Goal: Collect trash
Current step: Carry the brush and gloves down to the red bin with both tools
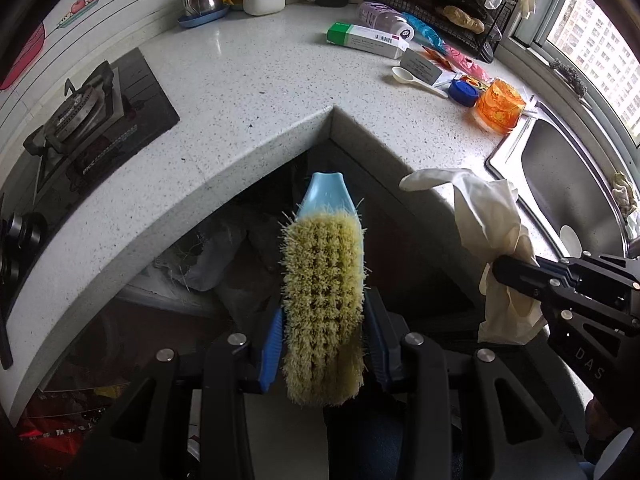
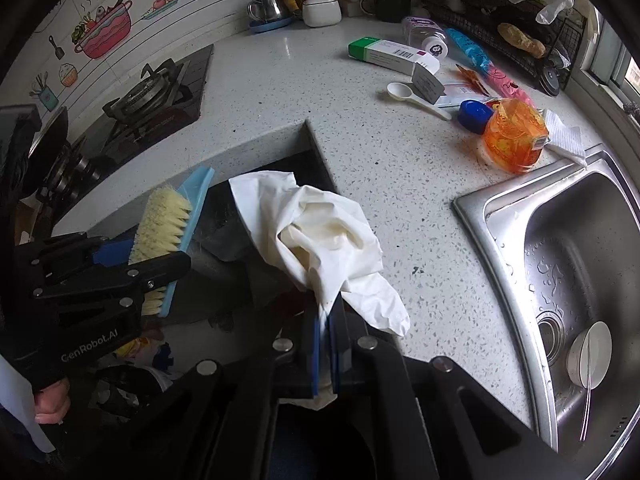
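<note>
My left gripper [image 1: 324, 320] is shut on a blue scrub brush [image 1: 324, 280] with yellow bristles, held in front of the counter's inner corner, above a dark bag with trash on the floor [image 1: 208, 264]. The brush also shows in the right wrist view [image 2: 168, 224], in the left gripper [image 2: 160, 268]. My right gripper [image 2: 328, 316] is shut on a crumpled white rubber glove [image 2: 320, 232], held over the counter edge. In the left wrist view the glove [image 1: 492, 216] hangs from the right gripper [image 1: 500, 270].
The white speckled counter [image 1: 248, 80] holds a green-and-white box [image 1: 364, 38], a white spoon [image 1: 416, 80], a blue cap [image 1: 464, 92], an orange wrapper [image 1: 500, 106] and several packets. A gas stove [image 1: 84, 116] is left, a steel sink [image 2: 568, 256] right.
</note>
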{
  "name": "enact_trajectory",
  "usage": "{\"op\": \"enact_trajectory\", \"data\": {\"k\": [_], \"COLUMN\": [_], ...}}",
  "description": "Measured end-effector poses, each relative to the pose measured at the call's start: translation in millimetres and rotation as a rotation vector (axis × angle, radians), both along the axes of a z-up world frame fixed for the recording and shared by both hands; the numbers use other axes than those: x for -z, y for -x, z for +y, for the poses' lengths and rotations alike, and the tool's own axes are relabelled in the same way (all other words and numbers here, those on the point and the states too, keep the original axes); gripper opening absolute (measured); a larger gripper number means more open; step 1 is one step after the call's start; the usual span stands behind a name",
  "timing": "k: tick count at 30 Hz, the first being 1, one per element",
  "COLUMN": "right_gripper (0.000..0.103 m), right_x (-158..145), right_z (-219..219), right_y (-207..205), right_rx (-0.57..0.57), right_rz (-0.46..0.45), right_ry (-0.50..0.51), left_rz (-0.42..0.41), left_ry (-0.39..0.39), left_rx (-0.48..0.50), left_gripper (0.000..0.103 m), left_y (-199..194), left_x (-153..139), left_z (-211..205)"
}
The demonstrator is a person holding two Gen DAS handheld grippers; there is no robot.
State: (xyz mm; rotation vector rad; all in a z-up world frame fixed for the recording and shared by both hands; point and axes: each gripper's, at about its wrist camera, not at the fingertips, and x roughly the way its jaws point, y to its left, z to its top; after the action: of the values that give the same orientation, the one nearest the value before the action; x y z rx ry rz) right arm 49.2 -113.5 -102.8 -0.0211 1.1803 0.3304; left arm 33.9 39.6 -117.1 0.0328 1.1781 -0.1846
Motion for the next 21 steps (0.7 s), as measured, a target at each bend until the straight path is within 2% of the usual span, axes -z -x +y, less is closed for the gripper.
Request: {"op": "enact_trajectory", "data": {"k": [5, 10, 16, 21], "right_gripper": [0.003, 0.003, 0.003, 0.003], "right_x": [26, 62, 120, 178], "right_z": [13, 28, 47, 58], "right_y": [14, 20, 20, 17], "right_rx": [0.001, 0.014, 0.032, 0.059], "right_rz": [0.04, 0.091, 0.151, 0.181], "right_ry": [0.004, 0.016, 0.057, 0.094], "left_rz": [0.031, 0.069, 0.116, 0.183], "left_ry": [-0.006, -0.022, -0.023, 0.022], "left_rx": [-0.004, 0.015, 0.075, 0.114], "left_gripper": [0.035, 0.035, 0.035, 0.035], "left_y": [15, 21, 17, 7], "left_x": [22, 57, 124, 194], "left_z": [10, 20, 32, 41]}}
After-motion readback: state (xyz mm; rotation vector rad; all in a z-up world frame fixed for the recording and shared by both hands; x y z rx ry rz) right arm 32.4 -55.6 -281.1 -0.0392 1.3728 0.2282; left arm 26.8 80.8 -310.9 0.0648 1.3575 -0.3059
